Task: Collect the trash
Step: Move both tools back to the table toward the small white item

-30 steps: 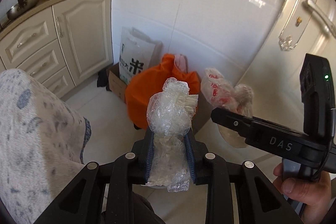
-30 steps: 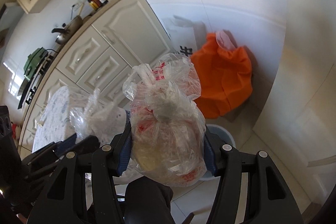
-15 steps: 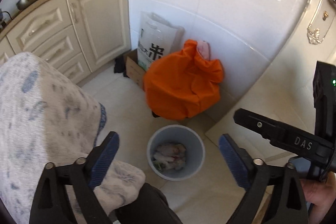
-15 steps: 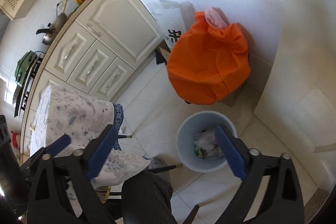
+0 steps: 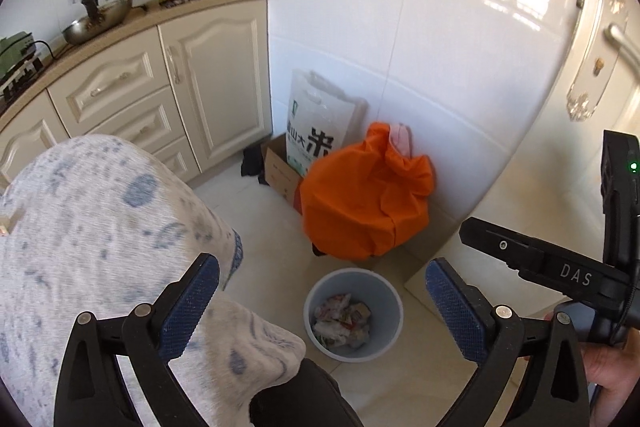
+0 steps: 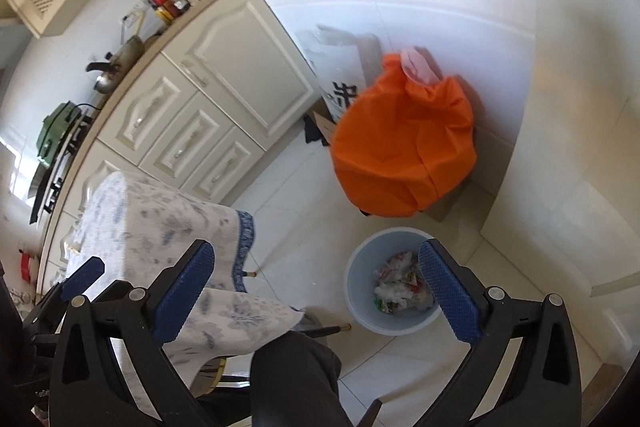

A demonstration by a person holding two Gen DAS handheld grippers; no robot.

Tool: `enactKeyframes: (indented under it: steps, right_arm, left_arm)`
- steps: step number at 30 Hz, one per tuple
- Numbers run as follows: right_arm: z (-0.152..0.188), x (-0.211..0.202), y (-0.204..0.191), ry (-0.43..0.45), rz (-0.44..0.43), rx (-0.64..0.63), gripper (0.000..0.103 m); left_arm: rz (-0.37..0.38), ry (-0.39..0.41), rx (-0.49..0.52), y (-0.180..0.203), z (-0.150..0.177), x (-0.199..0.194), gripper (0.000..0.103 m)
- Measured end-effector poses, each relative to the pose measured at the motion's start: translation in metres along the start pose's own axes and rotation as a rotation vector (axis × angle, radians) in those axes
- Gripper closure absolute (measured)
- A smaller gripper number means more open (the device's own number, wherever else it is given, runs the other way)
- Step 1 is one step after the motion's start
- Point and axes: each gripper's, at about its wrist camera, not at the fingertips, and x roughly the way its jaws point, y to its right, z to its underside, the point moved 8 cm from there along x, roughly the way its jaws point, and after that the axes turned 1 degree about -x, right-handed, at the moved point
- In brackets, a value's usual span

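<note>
Left gripper [image 5: 322, 301] and right gripper [image 6: 316, 281] both spread wide, jaws just opened, nothing between; crumpled plastic trash [image 5: 341, 321] lies in grey bin [image 5: 390, 335] (floor, below).

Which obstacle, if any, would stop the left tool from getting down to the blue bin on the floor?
Probably none. The left tool stands open and empty above the blue bin, nothing between them; the tablecloth lies off to one side.

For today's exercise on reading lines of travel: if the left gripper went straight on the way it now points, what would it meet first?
Probably the bin on the floor, or the trash inside it. The left gripper stands open and empty with nothing else ahead, though depth is unclear.
</note>
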Motion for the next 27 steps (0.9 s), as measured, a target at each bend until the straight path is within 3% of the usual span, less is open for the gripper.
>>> enactKeyframes:
  steps: [12, 27]
  right_arm:
    - [-0.016, -0.054, -0.102, 0.107, -0.075, -0.165, 0.000]
    - [0.009, -0.081, -0.271, 0.168, -0.213, -0.463, 0.000]
  left_arm:
    - [-0.043, 0.155, -0.107, -0.077, 0.019, -0.117, 0.001]
    - [-0.209, 0.284, -0.311, -0.197, 0.055, -0.233, 0.001]
